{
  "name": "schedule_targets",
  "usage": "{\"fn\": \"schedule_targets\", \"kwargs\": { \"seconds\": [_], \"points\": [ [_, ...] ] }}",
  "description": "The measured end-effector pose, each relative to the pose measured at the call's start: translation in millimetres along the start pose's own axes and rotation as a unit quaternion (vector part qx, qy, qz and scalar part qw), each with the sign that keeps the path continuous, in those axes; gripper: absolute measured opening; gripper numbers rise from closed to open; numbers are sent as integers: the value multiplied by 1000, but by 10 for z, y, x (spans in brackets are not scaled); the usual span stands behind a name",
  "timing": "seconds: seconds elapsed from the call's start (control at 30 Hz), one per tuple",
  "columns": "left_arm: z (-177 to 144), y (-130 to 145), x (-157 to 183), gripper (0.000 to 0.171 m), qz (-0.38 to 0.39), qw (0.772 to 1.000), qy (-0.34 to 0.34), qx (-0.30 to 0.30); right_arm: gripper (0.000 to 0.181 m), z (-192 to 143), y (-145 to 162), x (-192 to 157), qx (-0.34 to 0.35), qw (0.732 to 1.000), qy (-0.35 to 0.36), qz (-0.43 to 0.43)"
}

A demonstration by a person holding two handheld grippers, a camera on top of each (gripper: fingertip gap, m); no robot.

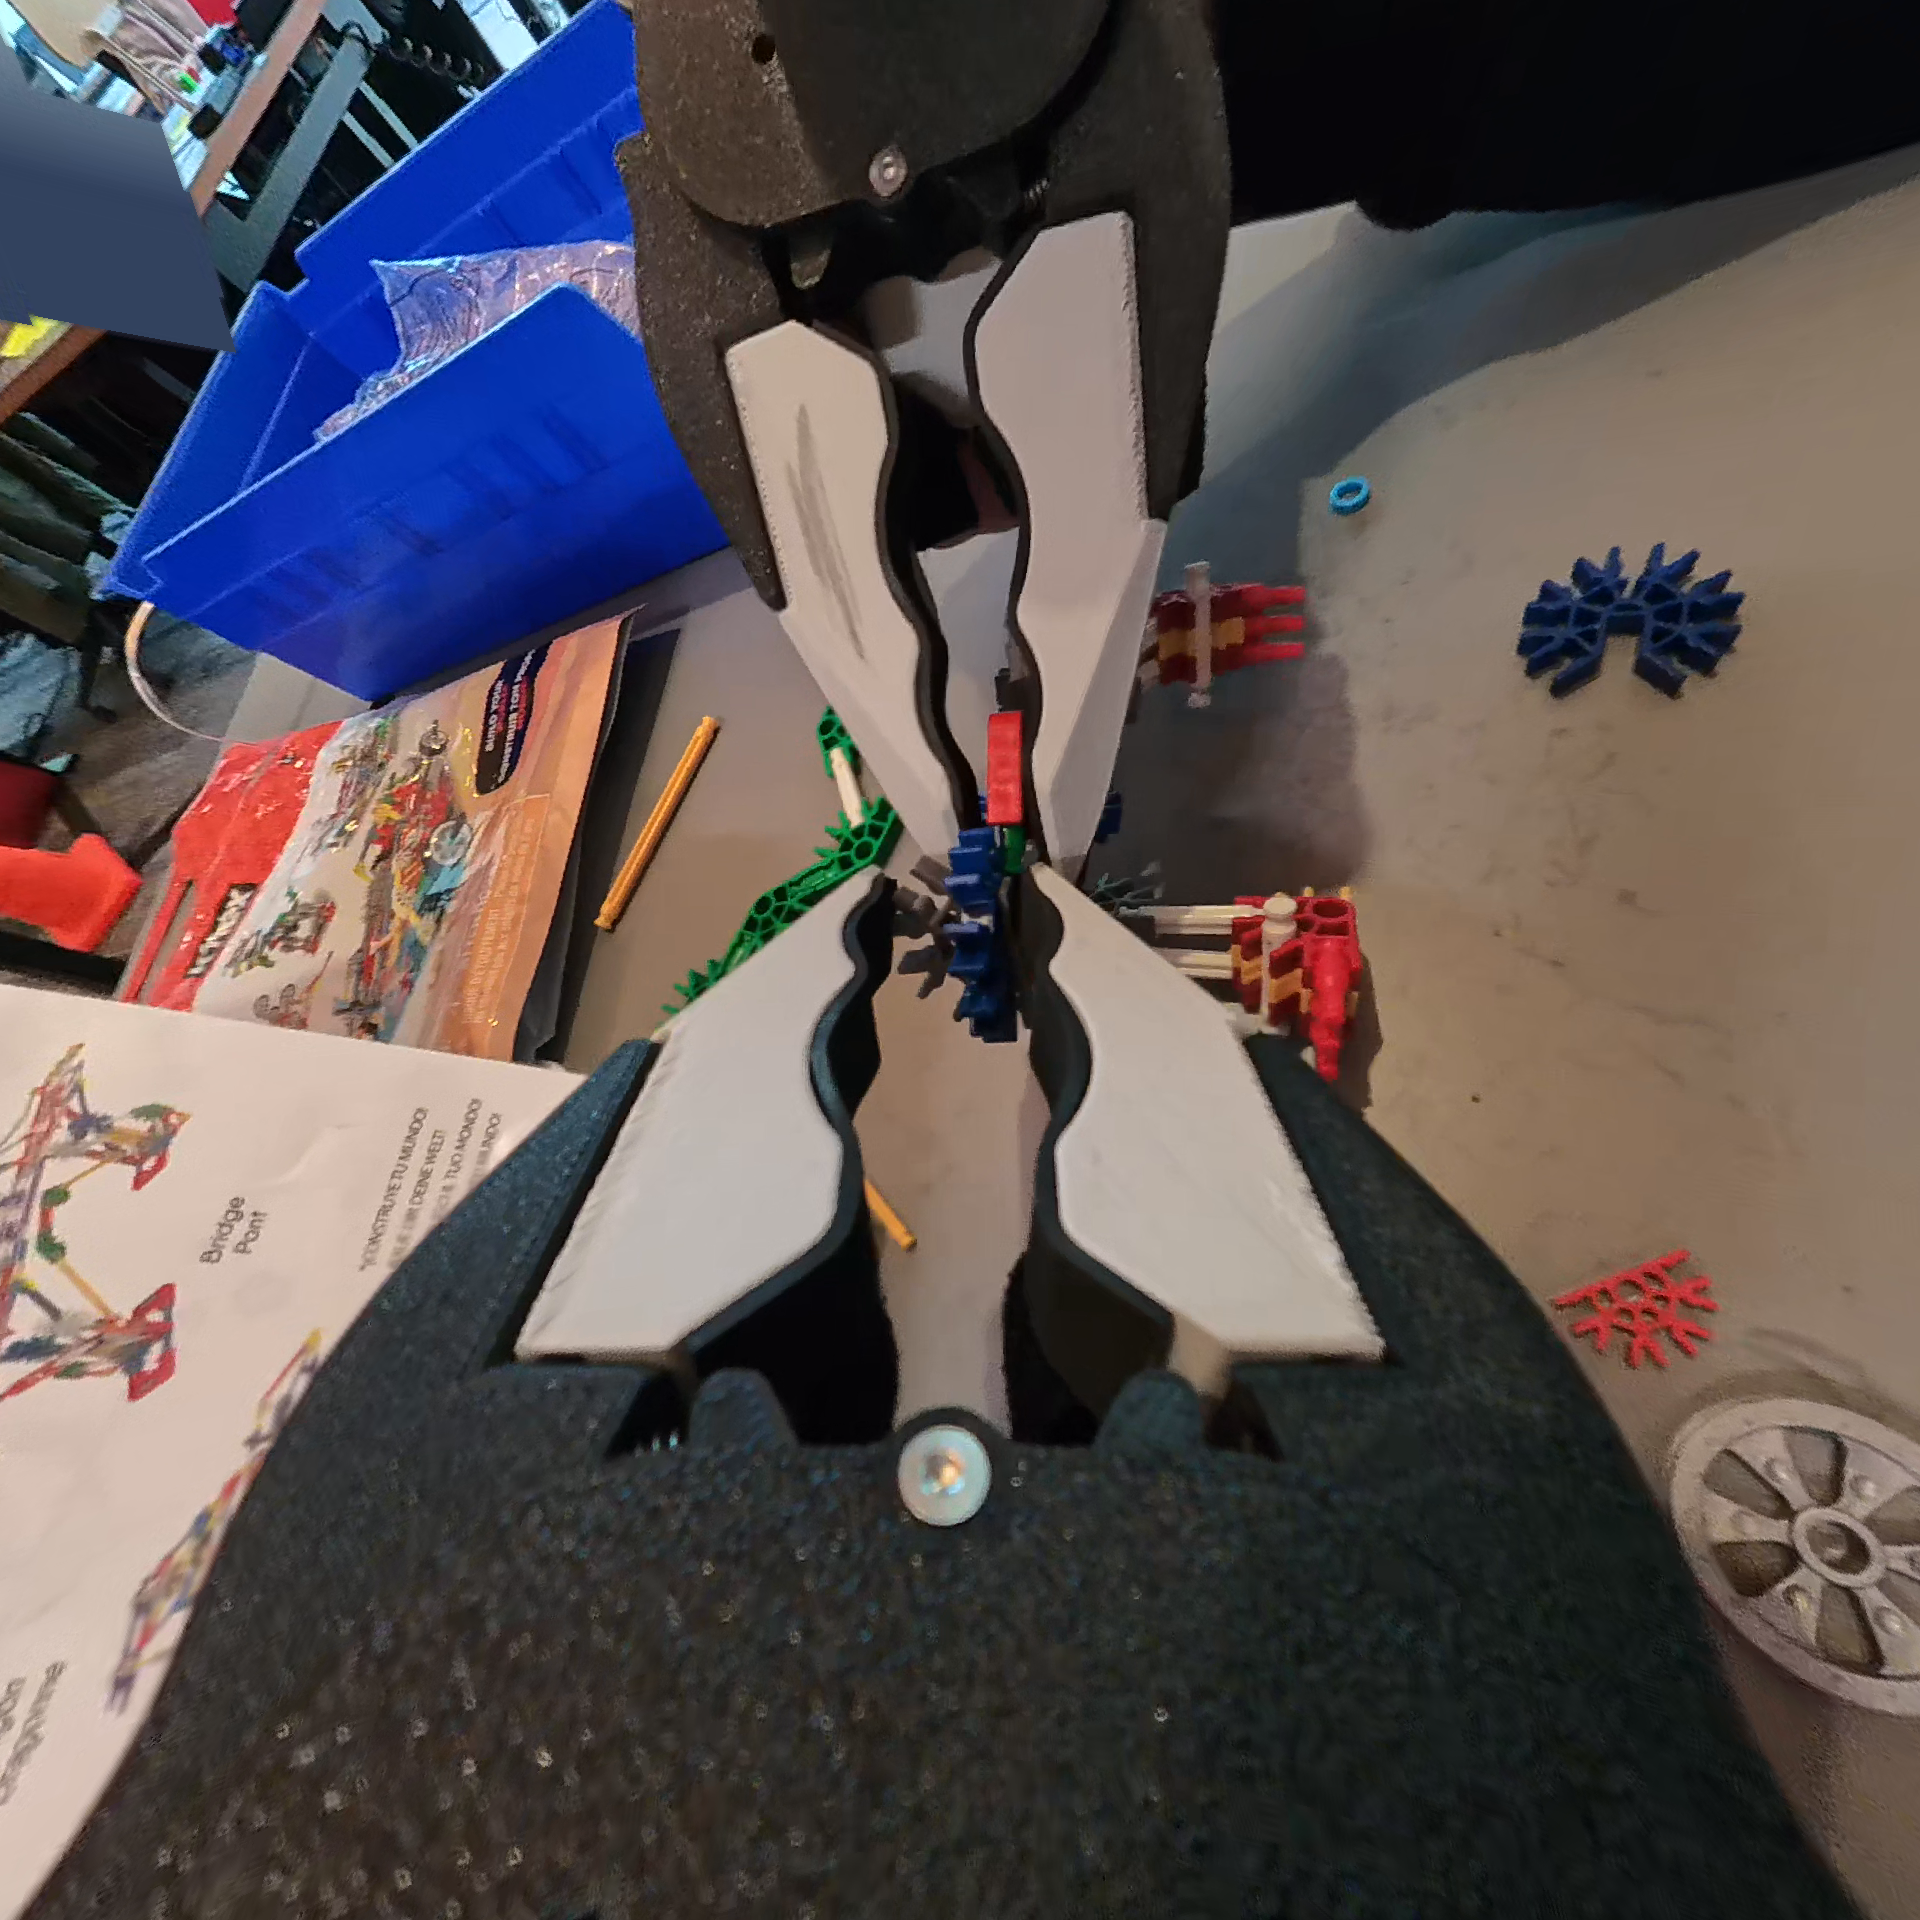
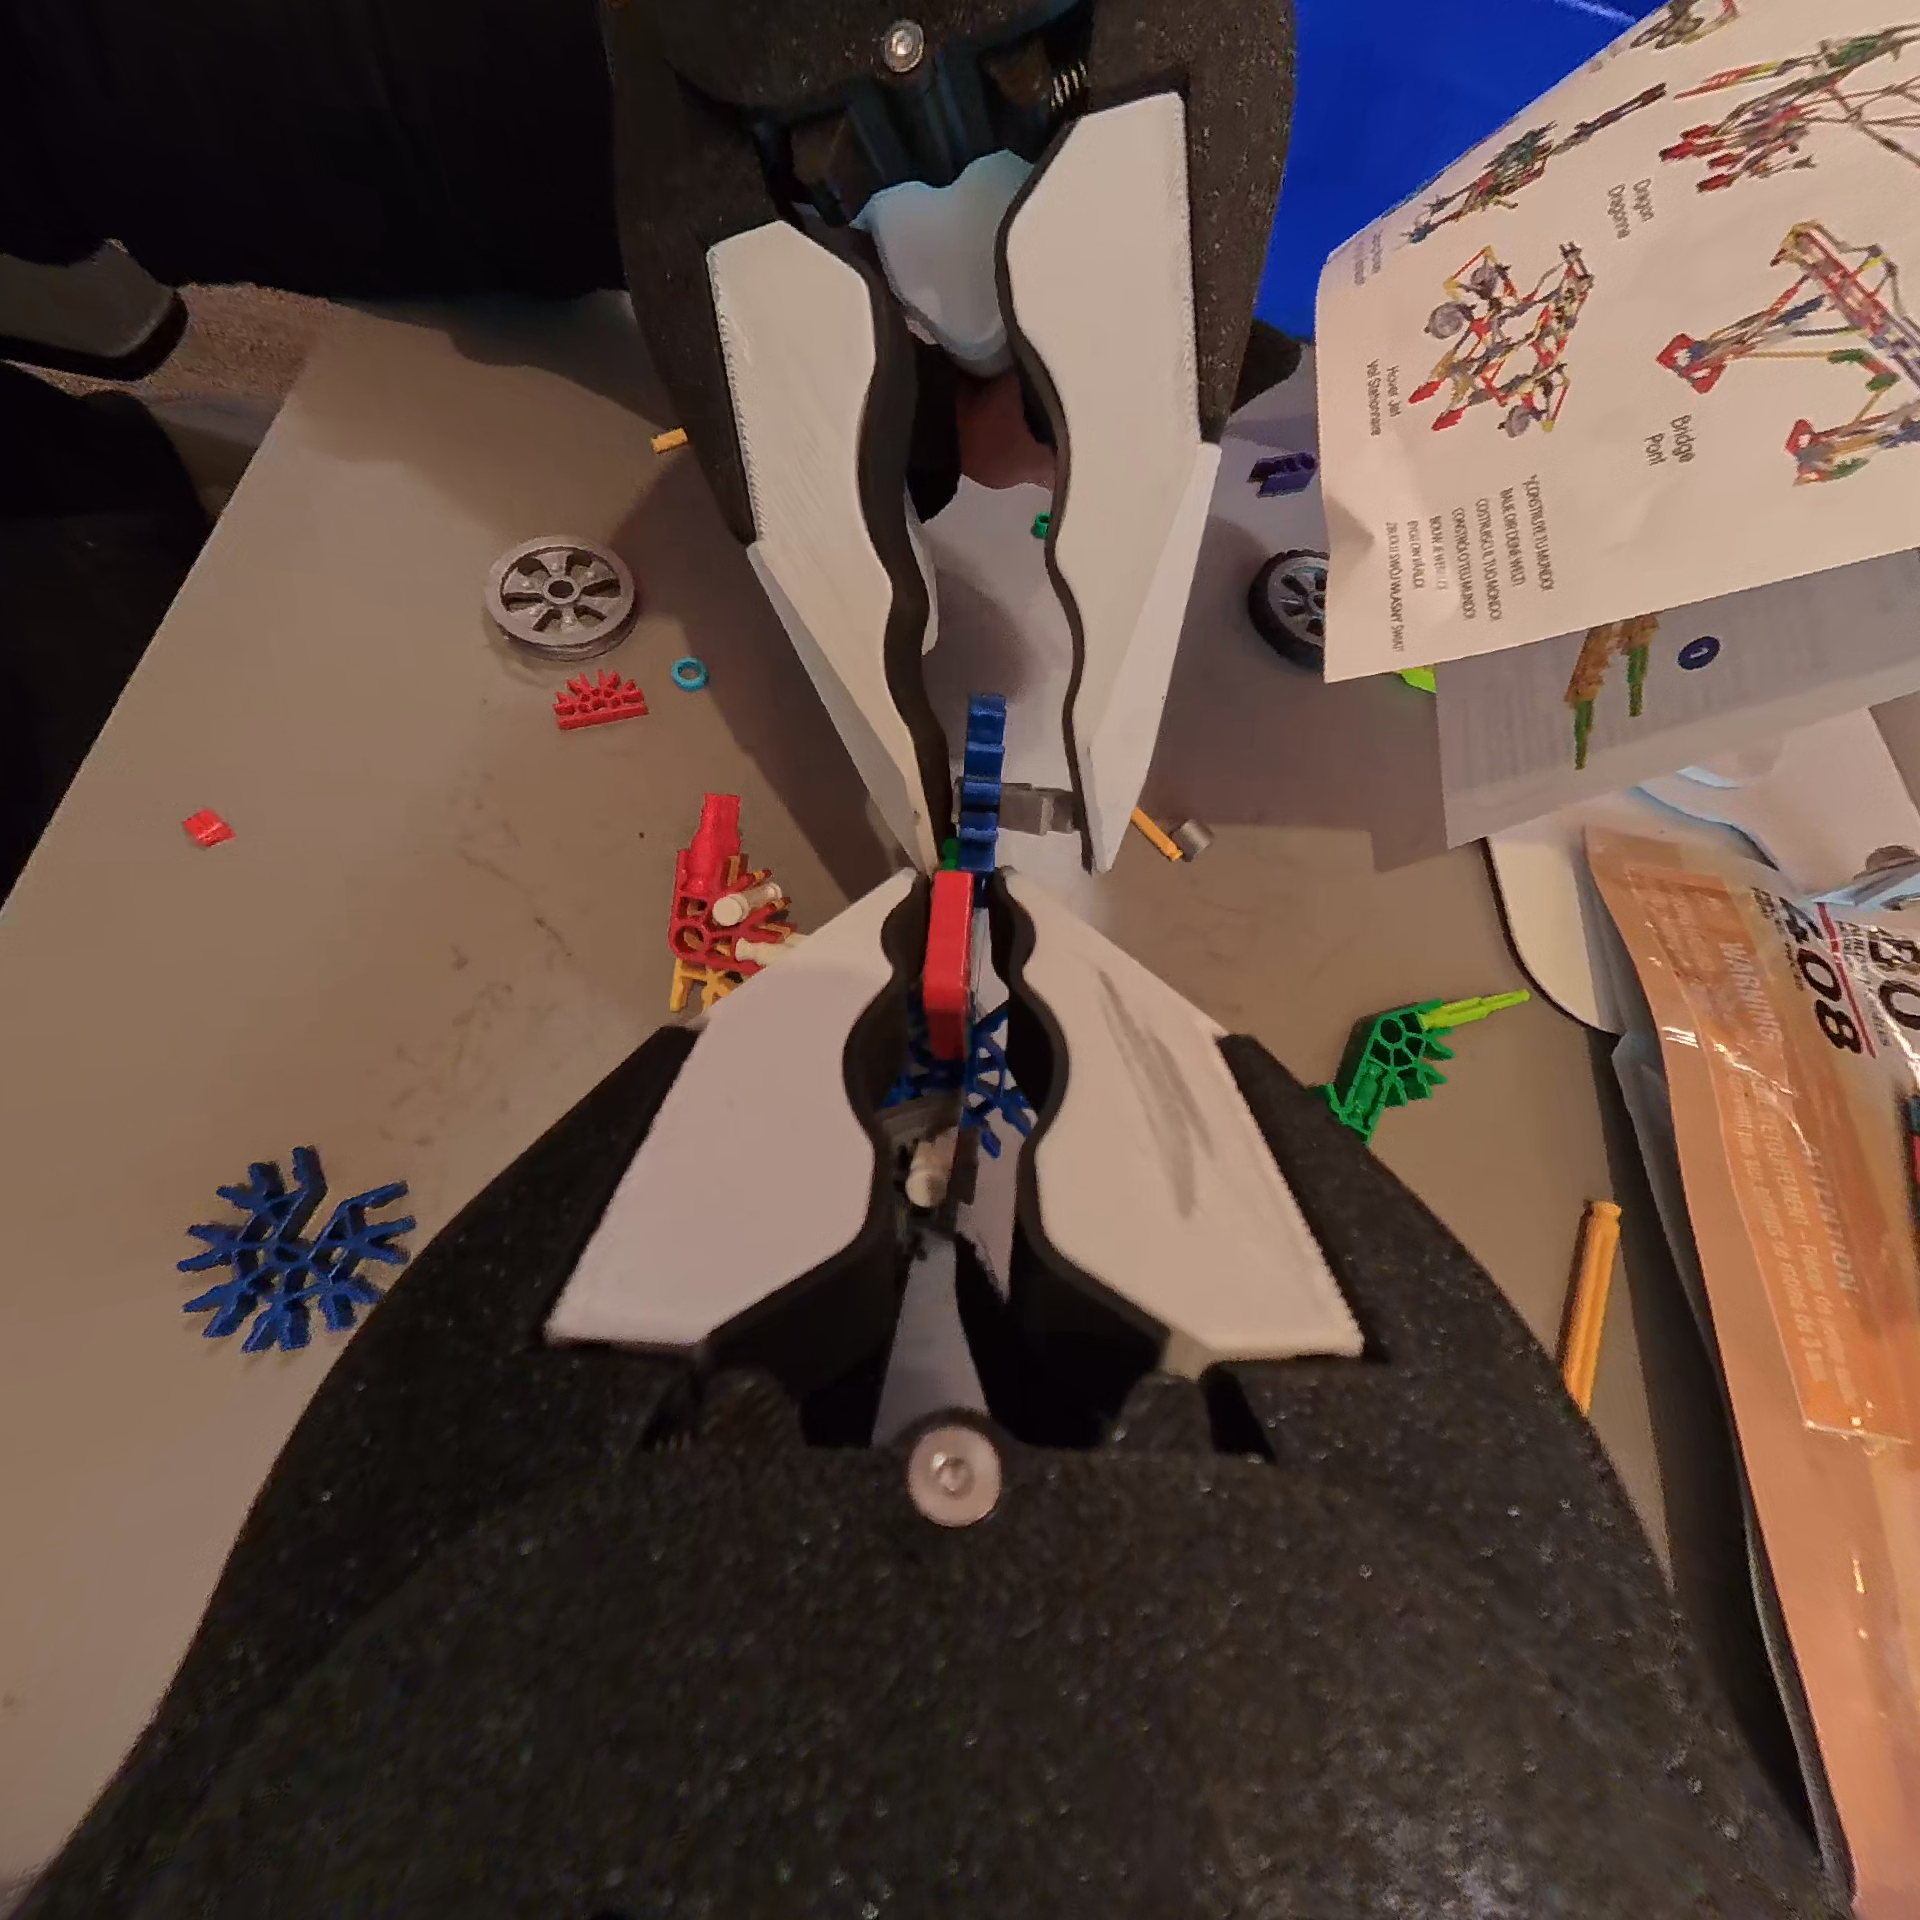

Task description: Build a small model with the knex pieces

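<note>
In the left wrist view my left gripper [image 1: 956,883] is shut on a blue toothed connector [image 1: 977,925], part of a small build with grey pieces and white rods. My right gripper [image 1: 1008,831] comes in from above, tip to tip with it, shut on a flat red connector [image 1: 1003,769]. A short green rod [image 1: 1013,847] shows between the red and blue pieces. In the right wrist view my right gripper [image 2: 956,883] pinches the red connector [image 2: 951,956]. The left gripper [image 2: 1003,852] opposite holds the blue connector [image 2: 982,779].
On the grey table [image 1: 1558,935] lie a blue snowflake connector [image 1: 1631,623], a red connector [image 1: 1636,1309], a grey wheel [image 1: 1808,1558], red-and-yellow assemblies [image 1: 1299,956], a green connector [image 2: 1392,1060] and a yellow rod [image 1: 660,821]. Blue bins [image 1: 436,468] and instruction sheets [image 1: 208,1299] lie to the left. Left and right tips are no more than a few centimetres apart. From either gripper's tips it is about 15 cm to the grey wheel [image 1: 1808,1558]. It is also in sight in the right wrist view [image 2: 574,584].
</note>
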State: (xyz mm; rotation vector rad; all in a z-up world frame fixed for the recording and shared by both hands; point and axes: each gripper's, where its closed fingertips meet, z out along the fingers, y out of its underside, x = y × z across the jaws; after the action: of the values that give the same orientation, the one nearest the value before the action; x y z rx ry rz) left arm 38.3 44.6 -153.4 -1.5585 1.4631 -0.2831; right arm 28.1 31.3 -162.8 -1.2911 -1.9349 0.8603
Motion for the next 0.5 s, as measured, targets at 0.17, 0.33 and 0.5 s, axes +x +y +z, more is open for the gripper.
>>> {"fn": "schedule_targets", "kwargs": {
  "seconds": [0.17, 0.33, 0.5],
  "points": [
    [1, 7, -39, 25, -11, 1000, -8, -1, 12, -23, 3, 48, 8, 1000, 10, -5],
    [-29, -14, -53, 25, -15, 1000, -15, 7, 12, -80, -46, 64, 26, 1000, 10, 2],
    [-35, -2, -45, 25, -20, 1000, -11, 9, 11, -65, -58, 66, 27, 1000, 14, -4]
  ]
}}
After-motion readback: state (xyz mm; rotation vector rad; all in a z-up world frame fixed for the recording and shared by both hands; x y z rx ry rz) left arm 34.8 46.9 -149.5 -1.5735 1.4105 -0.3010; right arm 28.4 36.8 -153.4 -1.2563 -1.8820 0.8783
